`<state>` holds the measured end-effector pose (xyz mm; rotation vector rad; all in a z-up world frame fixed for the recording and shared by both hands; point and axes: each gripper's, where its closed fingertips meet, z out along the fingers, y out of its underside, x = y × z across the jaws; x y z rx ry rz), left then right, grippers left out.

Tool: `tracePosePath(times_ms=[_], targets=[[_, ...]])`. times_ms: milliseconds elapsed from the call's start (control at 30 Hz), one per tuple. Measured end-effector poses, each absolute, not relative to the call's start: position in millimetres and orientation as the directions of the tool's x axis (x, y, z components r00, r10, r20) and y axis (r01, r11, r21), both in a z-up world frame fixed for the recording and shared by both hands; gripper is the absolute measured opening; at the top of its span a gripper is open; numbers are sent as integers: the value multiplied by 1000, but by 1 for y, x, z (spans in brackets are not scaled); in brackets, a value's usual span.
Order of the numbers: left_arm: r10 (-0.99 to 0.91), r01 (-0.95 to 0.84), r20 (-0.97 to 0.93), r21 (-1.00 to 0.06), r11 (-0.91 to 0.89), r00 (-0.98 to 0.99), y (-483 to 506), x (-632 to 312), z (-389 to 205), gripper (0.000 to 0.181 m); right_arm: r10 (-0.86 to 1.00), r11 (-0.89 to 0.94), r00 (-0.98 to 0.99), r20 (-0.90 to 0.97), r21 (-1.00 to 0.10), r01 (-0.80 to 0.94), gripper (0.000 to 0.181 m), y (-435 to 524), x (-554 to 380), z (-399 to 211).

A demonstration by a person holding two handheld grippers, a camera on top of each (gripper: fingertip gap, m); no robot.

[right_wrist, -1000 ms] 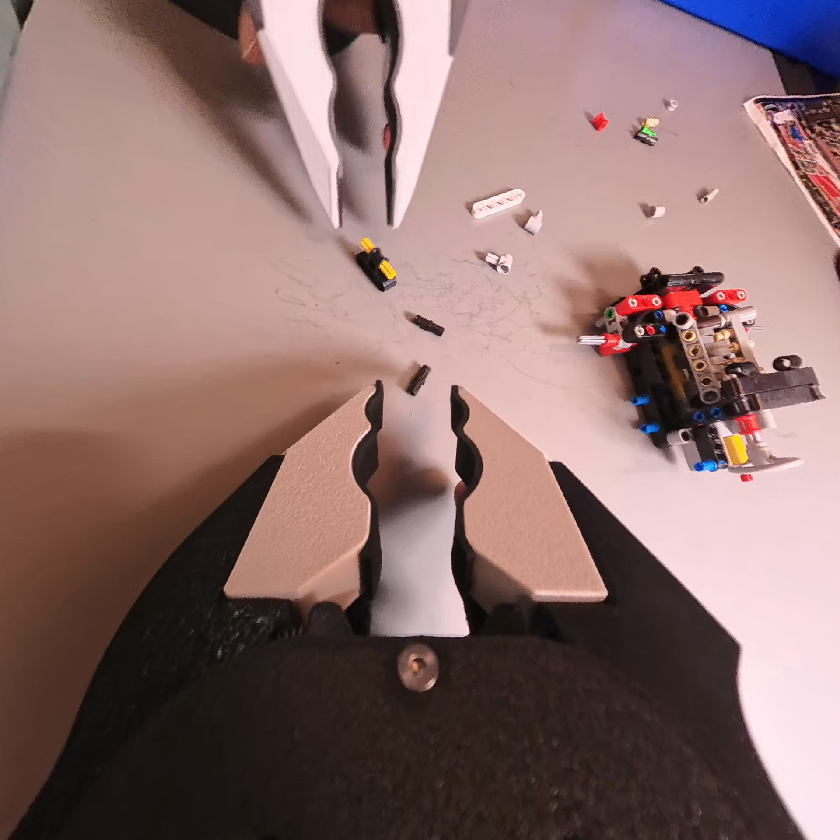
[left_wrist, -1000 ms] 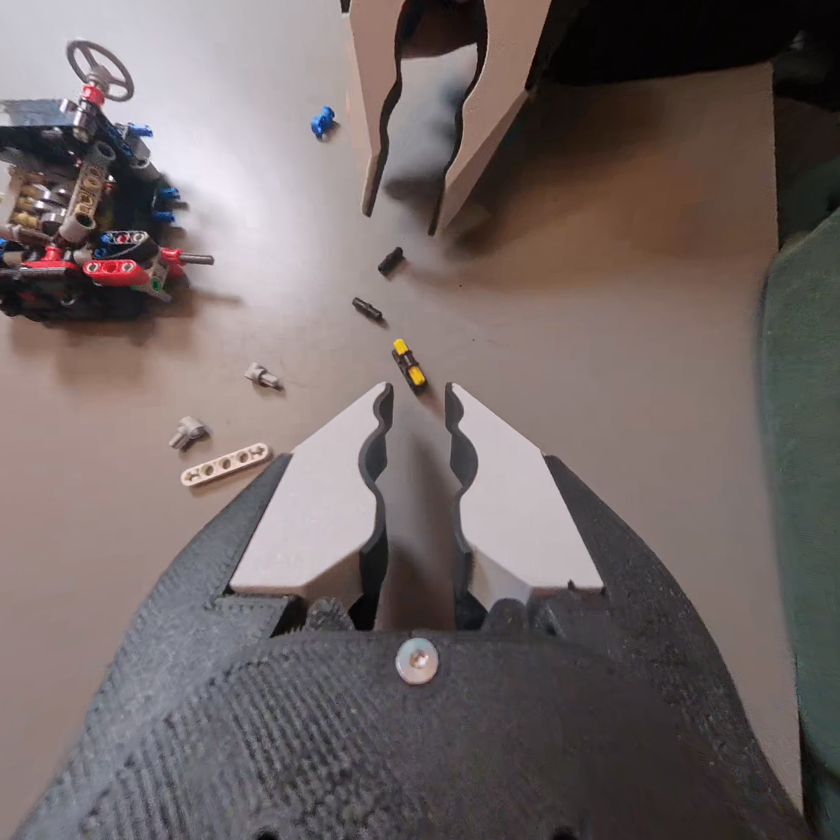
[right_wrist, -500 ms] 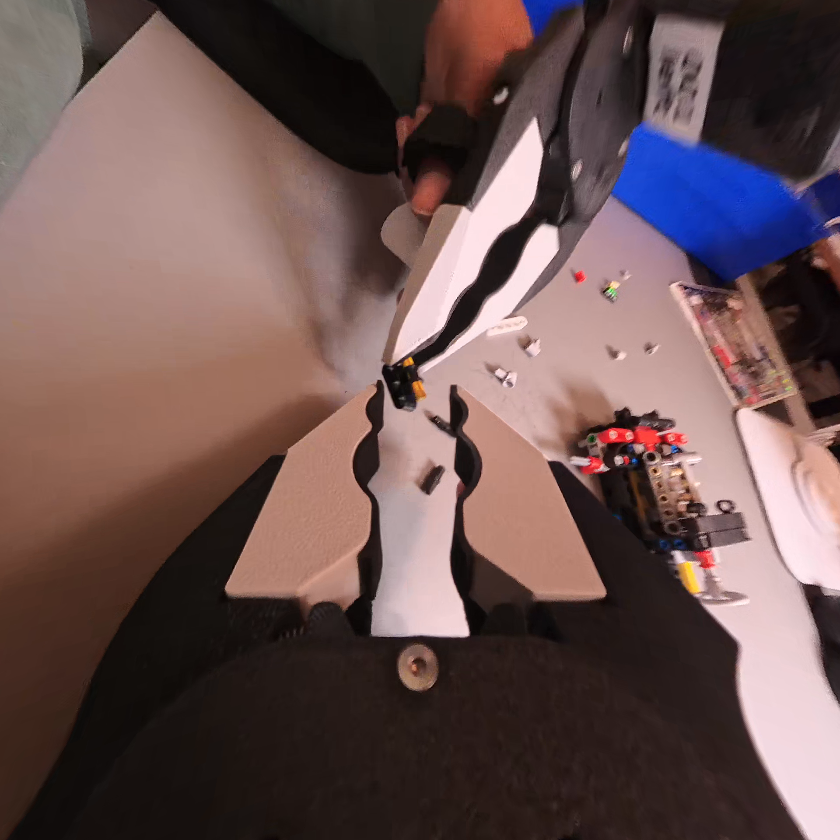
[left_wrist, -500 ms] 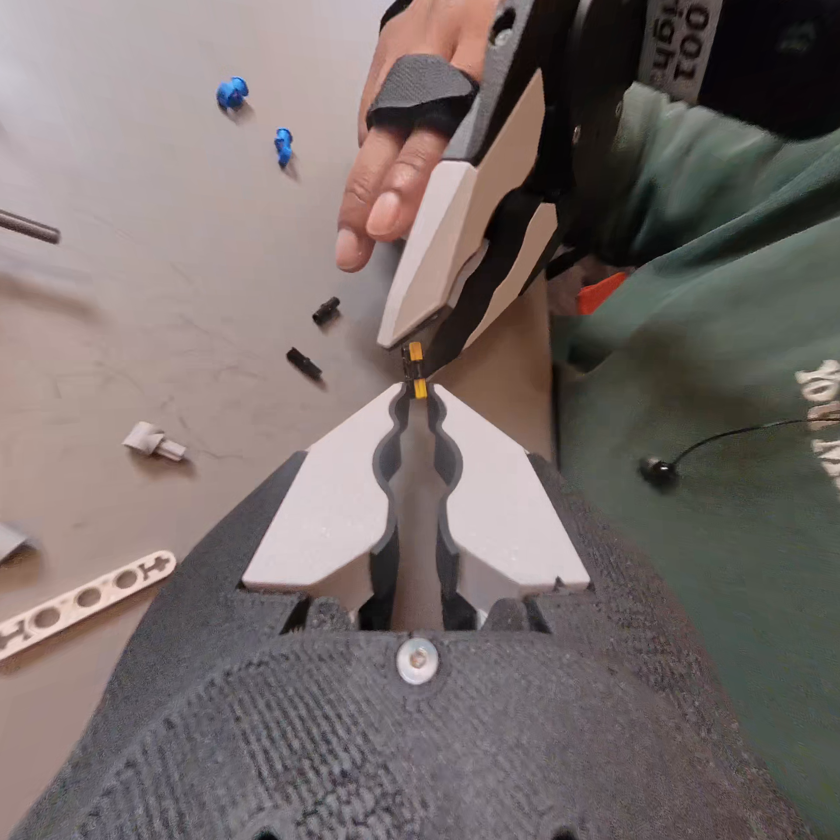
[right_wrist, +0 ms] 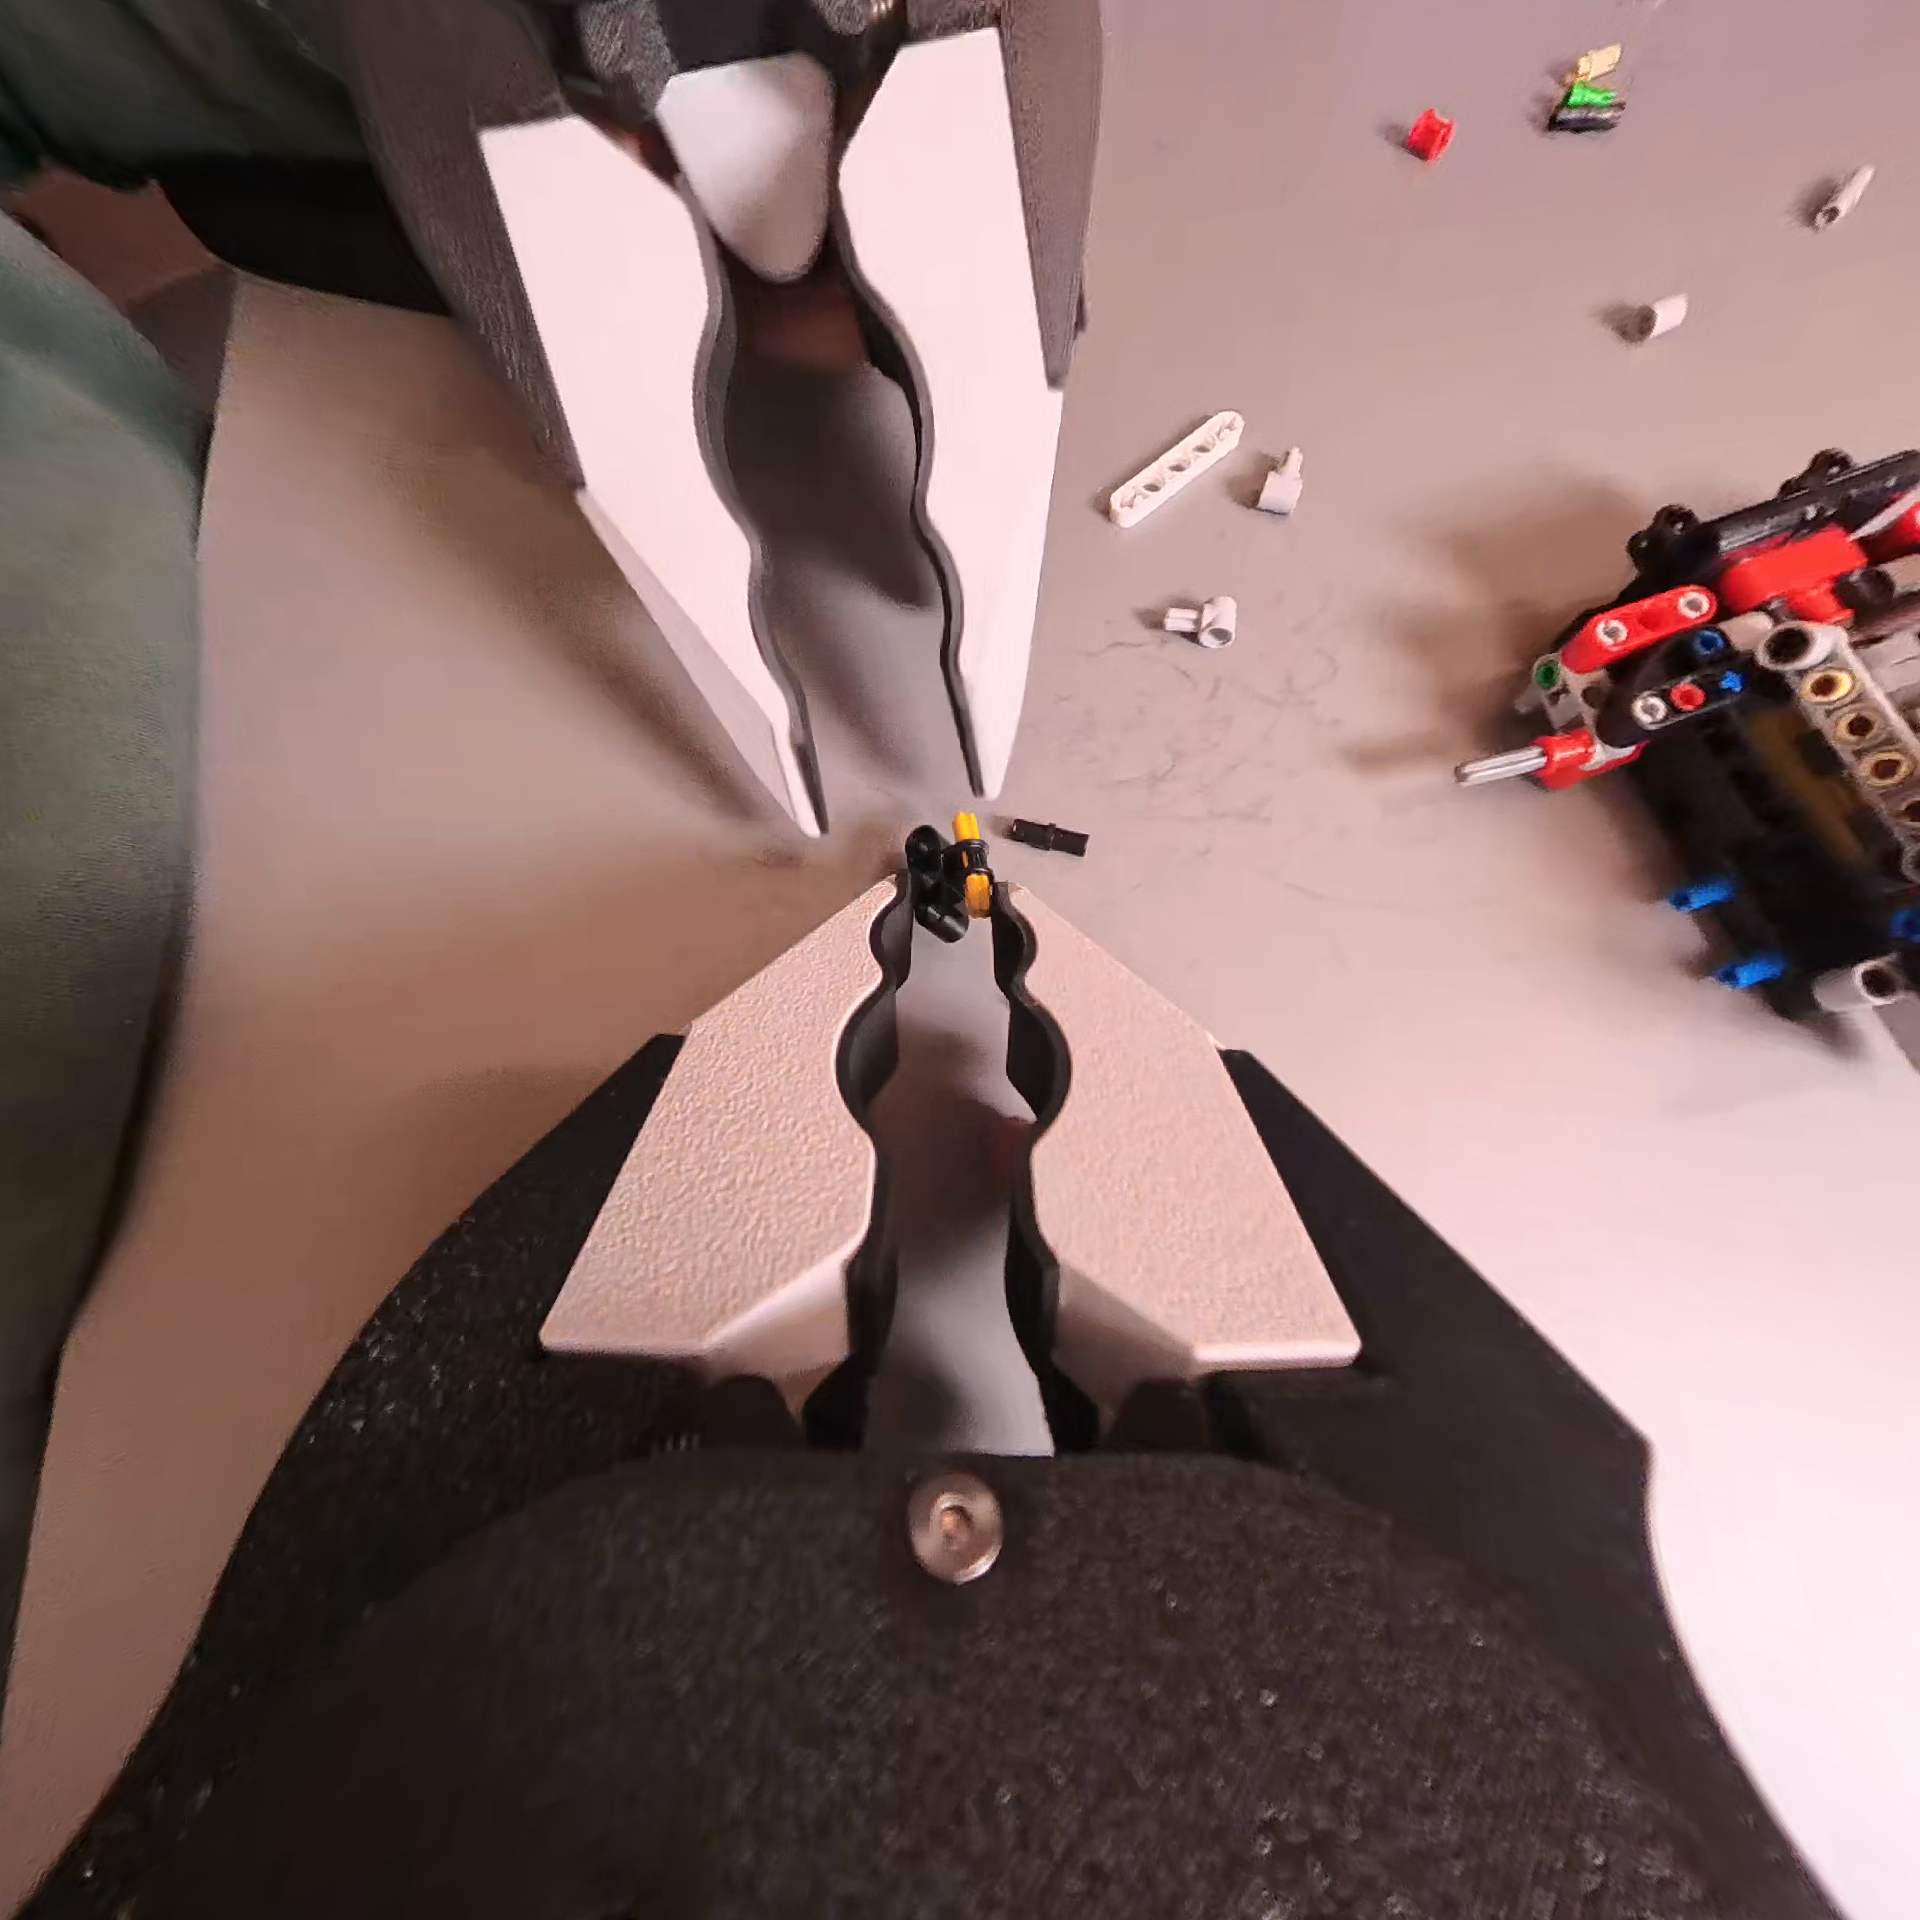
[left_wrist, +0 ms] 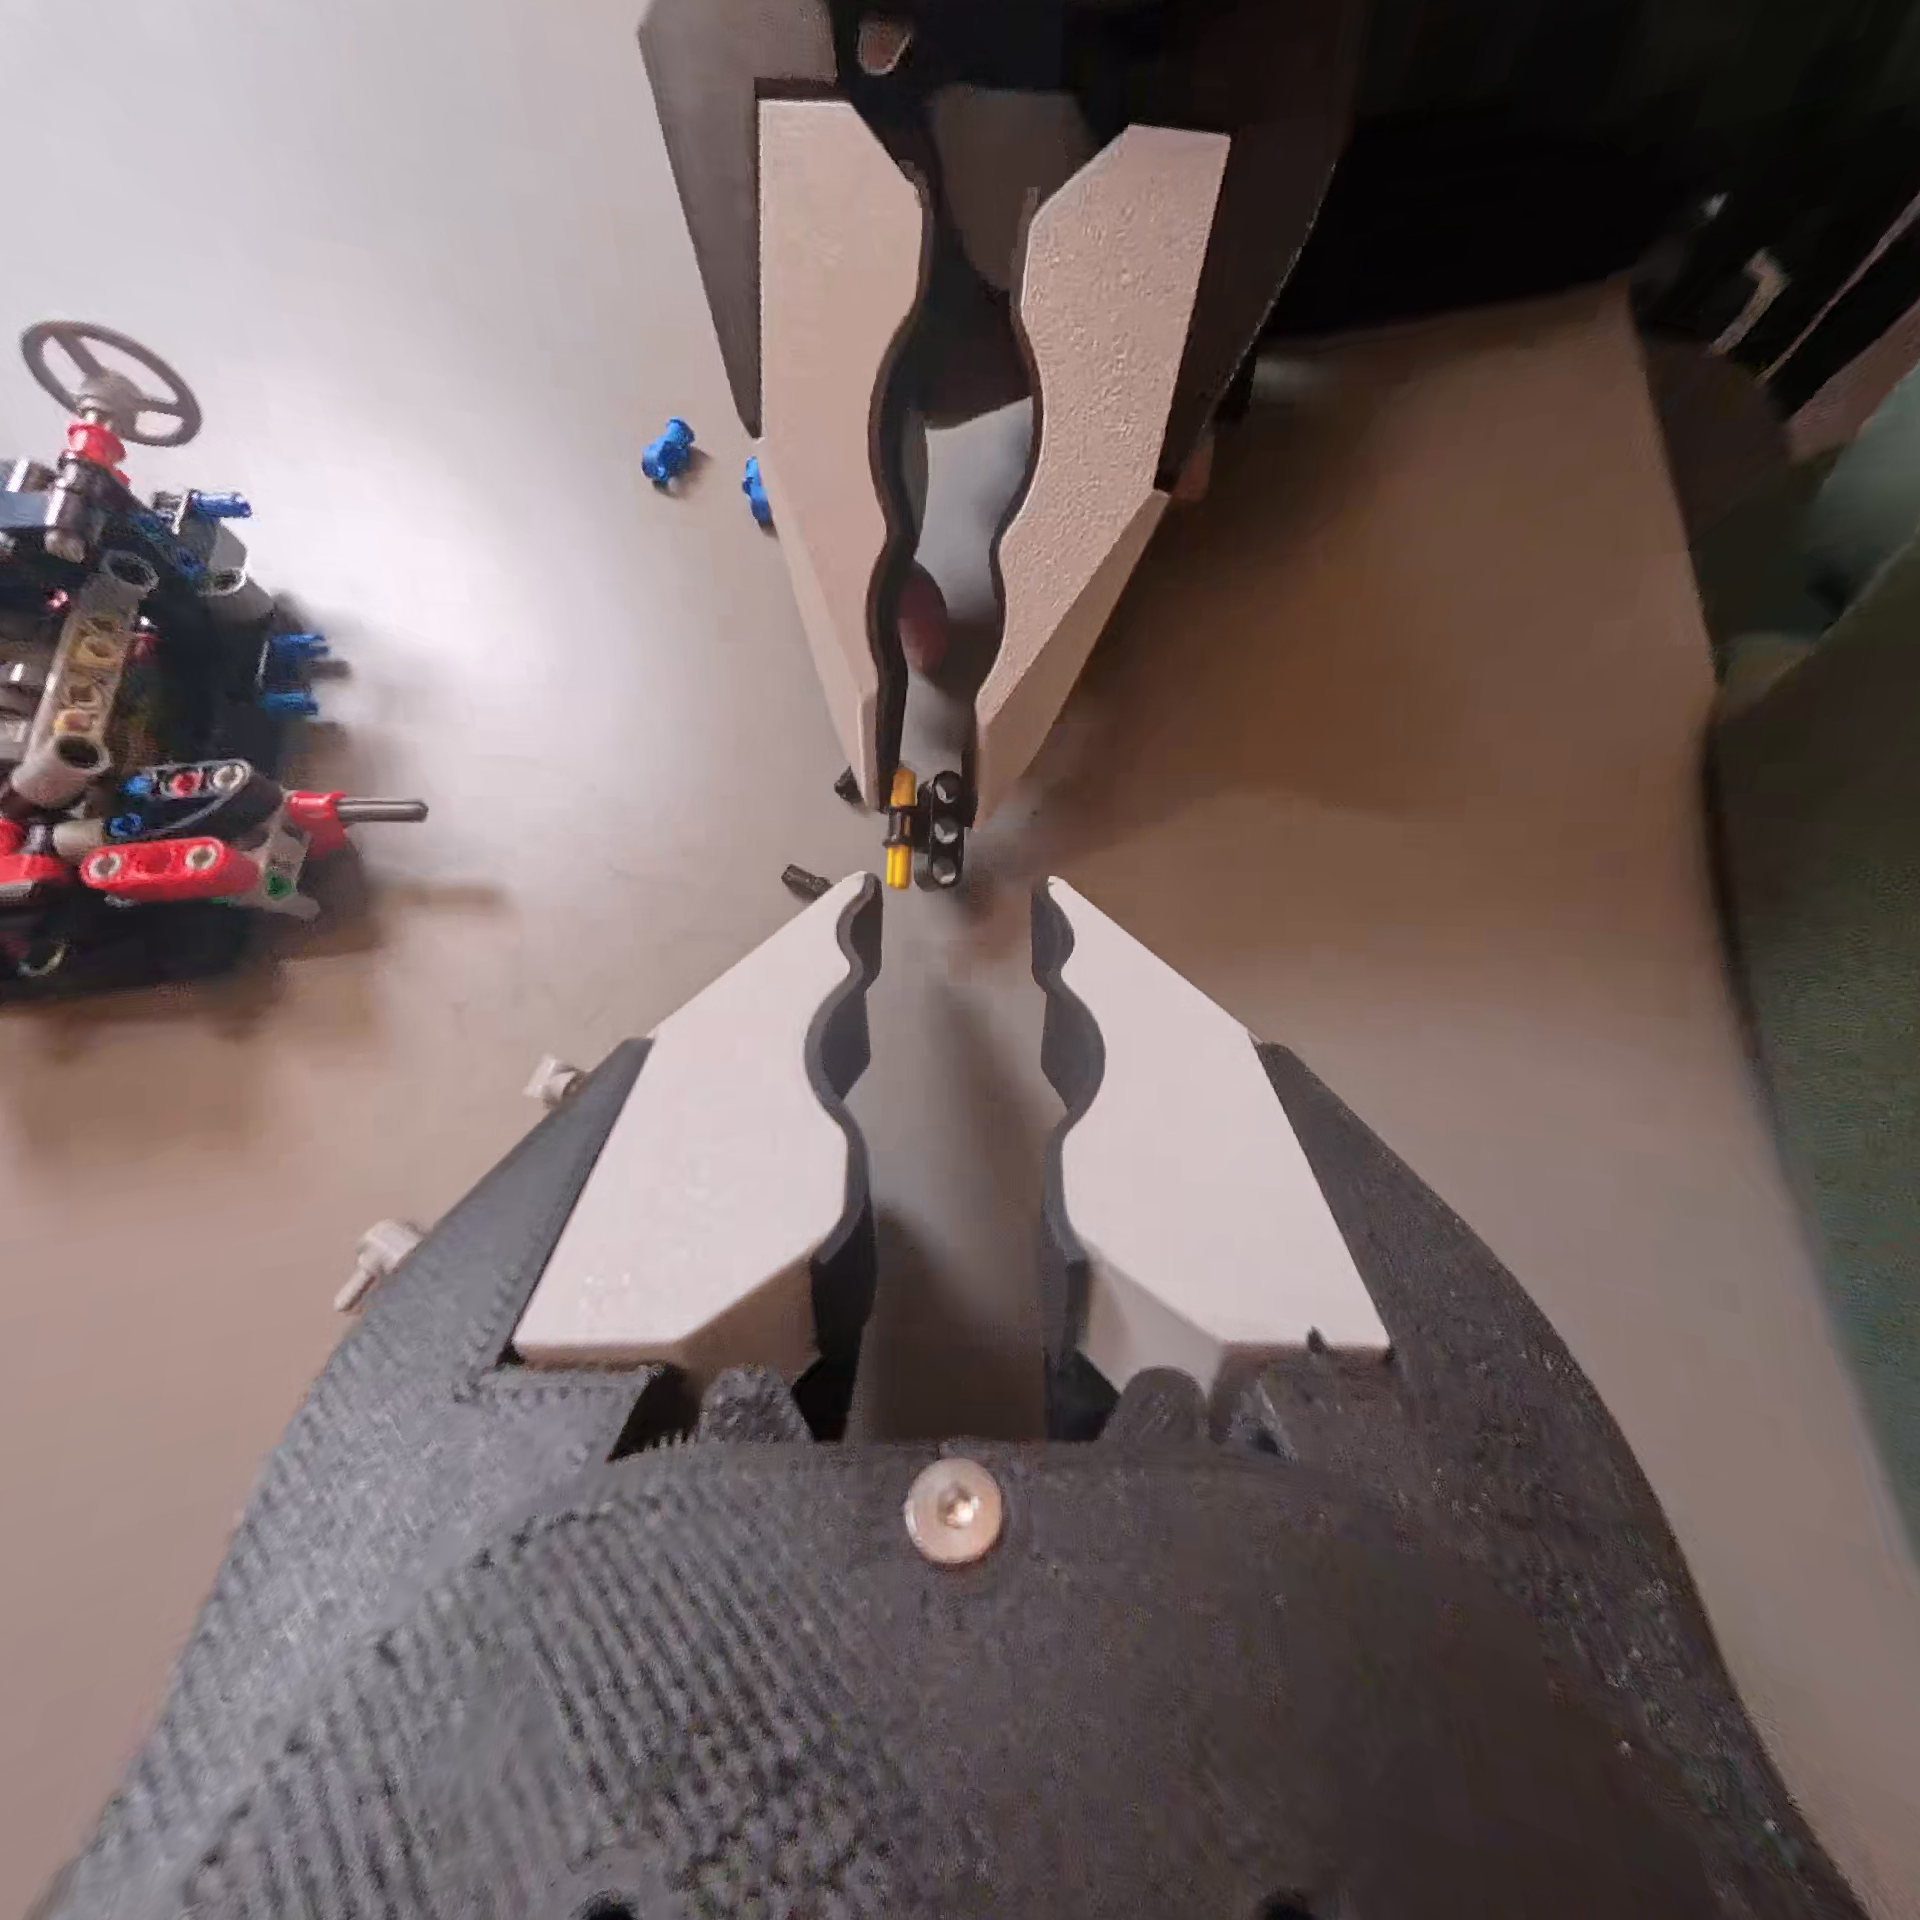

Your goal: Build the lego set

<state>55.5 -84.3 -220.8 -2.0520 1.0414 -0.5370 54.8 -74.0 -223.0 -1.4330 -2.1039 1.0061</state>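
While pinching the small black lego connector with its yellow pin [right_wrist: 951,878] at the right gripper [right_wrist: 951,896] tips, long axis pointing straight at the spread, empty left gripper [left_wrist: 954,896] just beside.

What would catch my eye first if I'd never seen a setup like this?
Probably the two big pale grippers meeting tip to tip over the table: the right gripper pinches a tiny black-and-yellow lego piece, while the left gripper faces it with jaws apart. Off to one side sits a colourful half-built lego model, with small loose parts scattered nearby.
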Motion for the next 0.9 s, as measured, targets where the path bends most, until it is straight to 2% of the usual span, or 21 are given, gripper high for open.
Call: tracePosePath(times_ms=[100,267,433,567,900], targets=[[-816,-533,-21,-767,-358,578,-80,60,-226,27,919,263,-394,-13,-724,638,14,-74,55,-226],[-818,-601,-100,-729,-327,567,-78,60,-234,13,913,285,-407,-2,-710,644,15,-76,56,-228],[-822,-577,-20,-721,-383,569,-83,58,-234,13,910,309,-413,39,-727,613,24,-72,57,-224],[-816,-556,16,-724,-408,578,-85,53,-234,13,925,271,-379,31,-754,598,24,-58,61,-215],[-802,-533,5,-744,-402,598,-83,43,-227,23,944,267,-326,42,-680,683,25,-37,73,-228]])
